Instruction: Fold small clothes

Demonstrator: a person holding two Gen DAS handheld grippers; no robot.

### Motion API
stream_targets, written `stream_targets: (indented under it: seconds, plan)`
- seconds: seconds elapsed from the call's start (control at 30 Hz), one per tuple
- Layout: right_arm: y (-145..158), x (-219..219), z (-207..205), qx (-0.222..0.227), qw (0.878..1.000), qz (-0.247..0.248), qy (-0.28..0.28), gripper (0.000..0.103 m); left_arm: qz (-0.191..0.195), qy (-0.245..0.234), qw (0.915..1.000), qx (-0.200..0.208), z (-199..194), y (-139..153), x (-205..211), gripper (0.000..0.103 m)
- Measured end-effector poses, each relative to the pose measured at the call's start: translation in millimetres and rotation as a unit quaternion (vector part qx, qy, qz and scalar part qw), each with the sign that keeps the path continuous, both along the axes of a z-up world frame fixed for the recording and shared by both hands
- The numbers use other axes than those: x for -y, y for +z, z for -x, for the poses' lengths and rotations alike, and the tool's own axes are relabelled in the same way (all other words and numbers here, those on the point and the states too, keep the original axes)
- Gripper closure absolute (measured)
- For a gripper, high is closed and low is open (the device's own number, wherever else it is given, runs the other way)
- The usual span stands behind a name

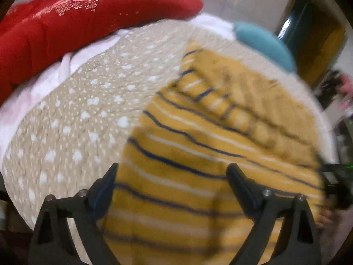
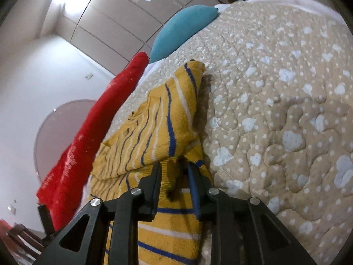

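Note:
A small yellow sweater (image 1: 198, 145) with navy and white stripes lies on a beige quilt (image 1: 83, 114) with white spots. In the left wrist view my left gripper (image 1: 172, 174) is open and empty, its fingers spread just above the sweater's lower part. In the right wrist view my right gripper (image 2: 174, 174) is shut on an edge of the sweater (image 2: 154, 132), with cloth pinched between the fingers. A sleeve is folded over the body ahead of it. The right gripper also shows at the right edge of the left wrist view (image 1: 335, 183).
A red cushion (image 1: 77, 22) lies along the far side of the quilt, with white bedding (image 1: 44, 84) beneath it. A teal pillow (image 2: 181, 28) sits at the quilt's far corner. The quilt (image 2: 275, 110) stretches to the right of the sweater. A pale wall and cupboard doors stand behind.

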State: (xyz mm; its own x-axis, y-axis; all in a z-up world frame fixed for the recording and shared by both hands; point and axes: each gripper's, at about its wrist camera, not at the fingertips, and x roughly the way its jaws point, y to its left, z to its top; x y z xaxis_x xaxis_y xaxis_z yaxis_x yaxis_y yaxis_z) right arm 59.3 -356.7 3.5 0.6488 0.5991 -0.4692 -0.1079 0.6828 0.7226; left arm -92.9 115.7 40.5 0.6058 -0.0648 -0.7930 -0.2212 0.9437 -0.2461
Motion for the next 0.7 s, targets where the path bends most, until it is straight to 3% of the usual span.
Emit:
stream_targets:
  seconds: [0.07,0.1,0.2,0.37,0.47,0.53,0.7]
  plan:
    - [9.2,1.2,4.2,-0.025,1.0,0.015,-0.009,0.078,-0.007,-0.007,0.9999,0.013,17.4,13.2,-0.8,0.009]
    - [18.4,-0.7,14.1,-0.029,0.999,0.033,-0.012,0.072,-0.019,-0.008,0.9995,0.024,30.9,22.0,-5.3,0.009]
    - [38.9,-7.2,51.2,0.003,0.999,0.052,-0.003,0.07,-0.031,0.002,0.9989,0.034,56.5,30.5,-19.8,0.009]
    - [39.5,-15.2,104.8,-0.005,0.994,0.109,0.015,0.07,0.02,0.033,0.9992,0.011,71.0,6.7,-59.9,0.009]
    - [30.1,-14.9,133.6,-0.027,0.991,0.126,0.024,0.069,0.059,0.012,0.9981,0.012,68.9,-7.7,-62.6,0.009]
    - [23.3,-14.1,148.4,-0.041,0.991,0.122,0.029,0.069,0.073,-0.006,0.9971,0.019,65.7,-15.0,-57.4,0.009]
    - [5.2,-18.1,169.7,-0.061,0.996,0.05,0.051,0.067,0.098,-0.047,0.9933,0.04,65.7,-20.5,-43.9,0.01]
